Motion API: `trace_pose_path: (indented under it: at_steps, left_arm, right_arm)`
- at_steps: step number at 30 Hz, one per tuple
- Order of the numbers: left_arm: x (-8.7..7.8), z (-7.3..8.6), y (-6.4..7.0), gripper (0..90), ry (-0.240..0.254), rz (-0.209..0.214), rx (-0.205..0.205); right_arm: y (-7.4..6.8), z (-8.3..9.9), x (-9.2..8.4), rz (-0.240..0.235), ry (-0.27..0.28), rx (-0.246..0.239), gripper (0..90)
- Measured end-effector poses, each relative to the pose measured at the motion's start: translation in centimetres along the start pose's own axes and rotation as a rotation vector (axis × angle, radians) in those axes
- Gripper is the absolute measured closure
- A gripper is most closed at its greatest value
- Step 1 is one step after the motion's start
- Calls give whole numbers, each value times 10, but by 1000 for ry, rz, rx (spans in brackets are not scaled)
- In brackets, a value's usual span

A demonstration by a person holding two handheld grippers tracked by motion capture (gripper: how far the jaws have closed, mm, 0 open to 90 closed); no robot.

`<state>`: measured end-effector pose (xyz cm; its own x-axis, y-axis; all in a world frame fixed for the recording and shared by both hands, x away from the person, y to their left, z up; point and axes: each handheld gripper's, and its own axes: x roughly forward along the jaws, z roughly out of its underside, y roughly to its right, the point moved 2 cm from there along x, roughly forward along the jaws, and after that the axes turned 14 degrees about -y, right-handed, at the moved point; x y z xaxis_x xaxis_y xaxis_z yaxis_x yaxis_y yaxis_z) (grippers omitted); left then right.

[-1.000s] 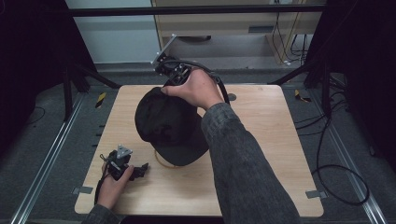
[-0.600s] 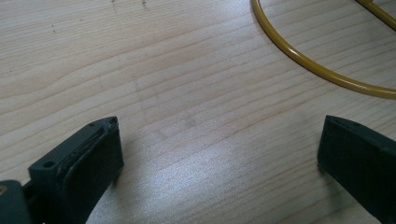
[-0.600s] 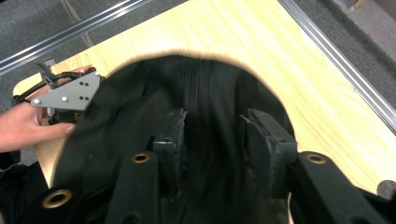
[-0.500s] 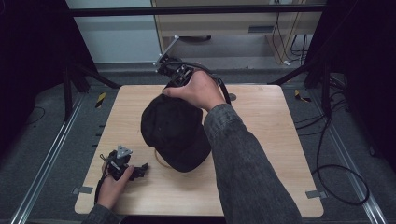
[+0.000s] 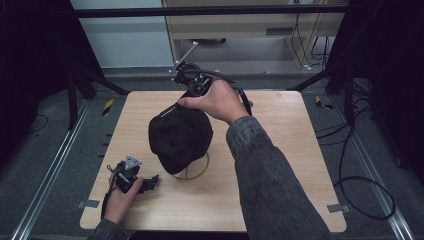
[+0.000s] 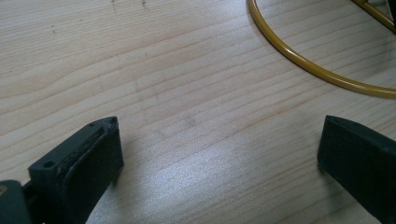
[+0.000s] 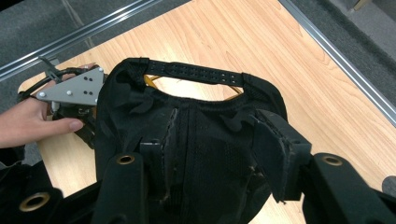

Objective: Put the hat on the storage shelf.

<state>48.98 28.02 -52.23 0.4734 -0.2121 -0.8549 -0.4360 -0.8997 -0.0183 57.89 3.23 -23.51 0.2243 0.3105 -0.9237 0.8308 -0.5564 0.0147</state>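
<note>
Cap over ring (mid-table)

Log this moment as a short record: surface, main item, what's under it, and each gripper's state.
surface: wooden table
main item: black cap, seen from its back in the right gripper view, adjustable strap across the opening
under it: yellow wire ring lying on the table, partly covered by the cap
right gripper: jaws closed on the cap's fabric, cap lifted at the far side of the table
left gripper: jaws wide apart, holding nothing, low over bare wood near the ring
</note>
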Motion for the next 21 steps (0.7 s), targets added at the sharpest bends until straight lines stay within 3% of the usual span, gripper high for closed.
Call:
trace_pose_path:
  at_steps: [21]
  left_arm:
    - [0,0,0,0,2,0,0]
  right_arm:
    - [5,27,-13,9,72,25,449]
